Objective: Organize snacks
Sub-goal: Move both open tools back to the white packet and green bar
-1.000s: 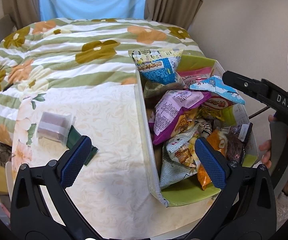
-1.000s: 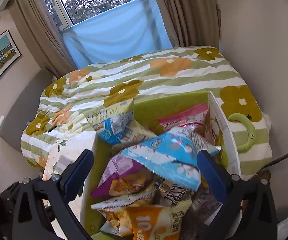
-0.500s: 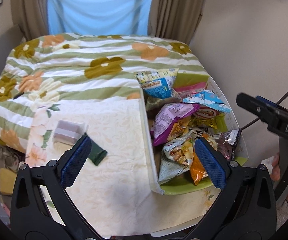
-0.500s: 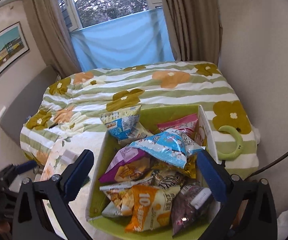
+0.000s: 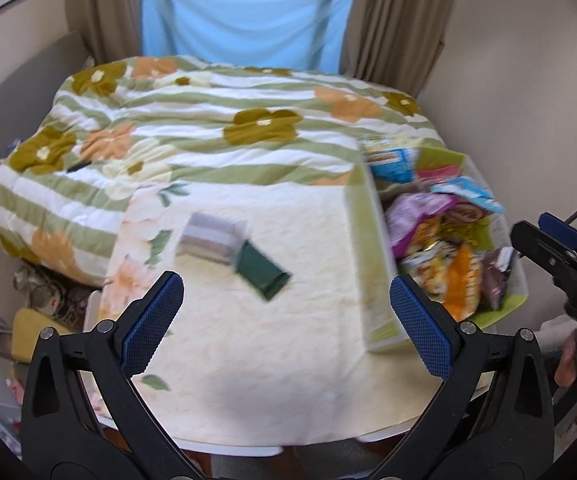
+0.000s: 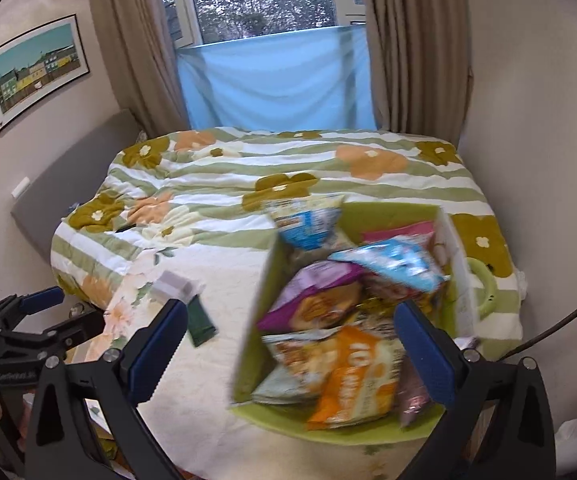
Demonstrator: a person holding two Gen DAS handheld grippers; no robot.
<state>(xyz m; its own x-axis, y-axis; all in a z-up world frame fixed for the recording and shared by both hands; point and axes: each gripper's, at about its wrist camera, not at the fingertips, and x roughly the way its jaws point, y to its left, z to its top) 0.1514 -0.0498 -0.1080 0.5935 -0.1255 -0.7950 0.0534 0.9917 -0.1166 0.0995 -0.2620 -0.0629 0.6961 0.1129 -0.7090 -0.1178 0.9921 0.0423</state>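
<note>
We are holding both tools above a table covered with a cream cloth (image 5: 272,360). The left gripper (image 5: 286,322) is standing with its blue pads spread wide and nothing between them, and the right gripper (image 6: 290,350) is doing the same, its jaws parted and empty.

The snacks are sitting piled in a green box (image 6: 392,216) at the right end of the table. In it we are seeing an orange bag (image 6: 358,380) nearest the front, a purple bag (image 6: 316,284) behind it, a light blue bag (image 6: 396,260) toward the back right, and a blue-and-white bag (image 6: 308,224) leaning over the far left corner. A pink packet (image 6: 402,232) is lying against the back wall.

Well apart from the box, on the cloth to its left, two more items are lying: a pale wrapped packet (image 5: 210,236) and a dark green packet (image 5: 260,270) that appear to be touching, though motion blur is making this hard for us to confirm.

A flowered striped quilt (image 6: 288,160) is covering the bed beyond the table.
</note>
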